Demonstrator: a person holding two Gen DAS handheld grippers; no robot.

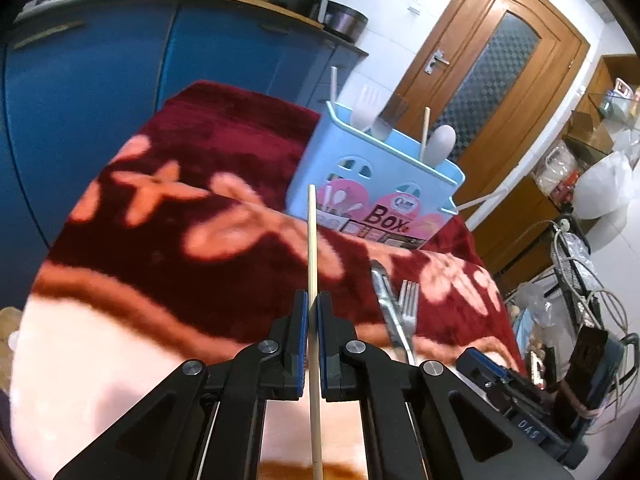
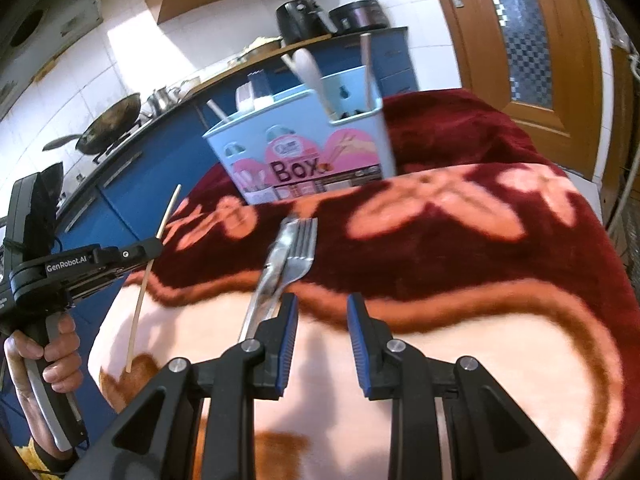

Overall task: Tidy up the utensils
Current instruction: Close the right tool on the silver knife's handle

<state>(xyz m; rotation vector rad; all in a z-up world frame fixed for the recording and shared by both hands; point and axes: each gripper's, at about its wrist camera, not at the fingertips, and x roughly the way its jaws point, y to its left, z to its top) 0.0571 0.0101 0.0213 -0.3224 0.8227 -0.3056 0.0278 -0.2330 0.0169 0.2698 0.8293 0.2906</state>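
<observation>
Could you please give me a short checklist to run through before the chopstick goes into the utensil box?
1. Left tongs shut on the chopstick: ok, pads pinch it on both sides.
2. Chopstick clear of the blanket: cannot tell; its lower end shows against the cloth in the right wrist view.
3. Utensil box upright and within view: ok.
4. Room in the box: cannot tell; spoons and sticks already stand in it, compartments hardly visible.
5. Right tongs free: ok, open and holding nothing.
6. Fork and knife out of the way: ok, lying on the blanket near the right tongs.
</observation>
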